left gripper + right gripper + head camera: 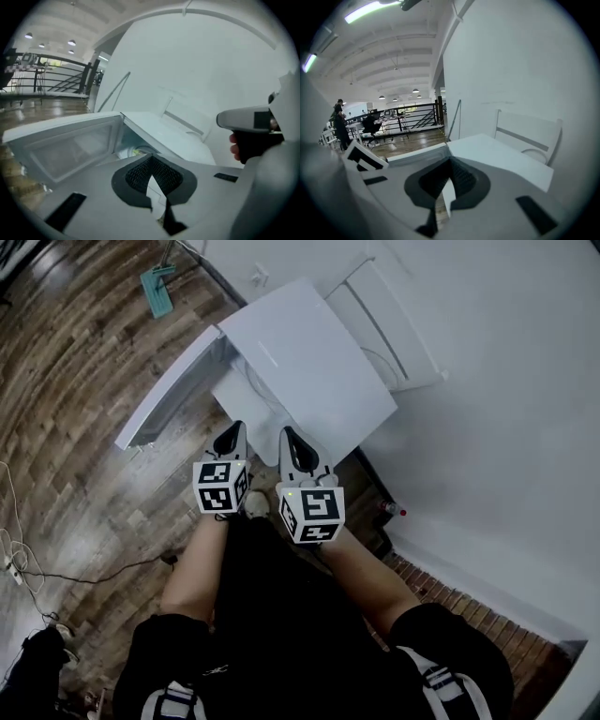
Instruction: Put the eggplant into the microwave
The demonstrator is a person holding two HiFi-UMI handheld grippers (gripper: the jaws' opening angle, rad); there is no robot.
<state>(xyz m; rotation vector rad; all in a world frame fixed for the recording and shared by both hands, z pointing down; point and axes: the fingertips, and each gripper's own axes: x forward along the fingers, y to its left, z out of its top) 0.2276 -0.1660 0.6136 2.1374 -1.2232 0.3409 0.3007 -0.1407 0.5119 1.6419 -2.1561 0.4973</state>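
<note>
Both the left gripper (pixel 232 432) and the right gripper (pixel 291 437) sit clenched and empty at lower centre, facing the microwave (pixel 309 362). A pale green thing (pixel 136 151) inside its cavity may be the eggplant, but it is too small to tell. If so, push the open door (pixel 169 390) shut from its far-left edge. A white frame (pixel 384 324) leans behind, and nothing blocks the swing.

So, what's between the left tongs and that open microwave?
Nothing: the stretch is bare. The left gripper view shows the shut, empty left tongs facing the microwave, whose door is swung aside.
</note>
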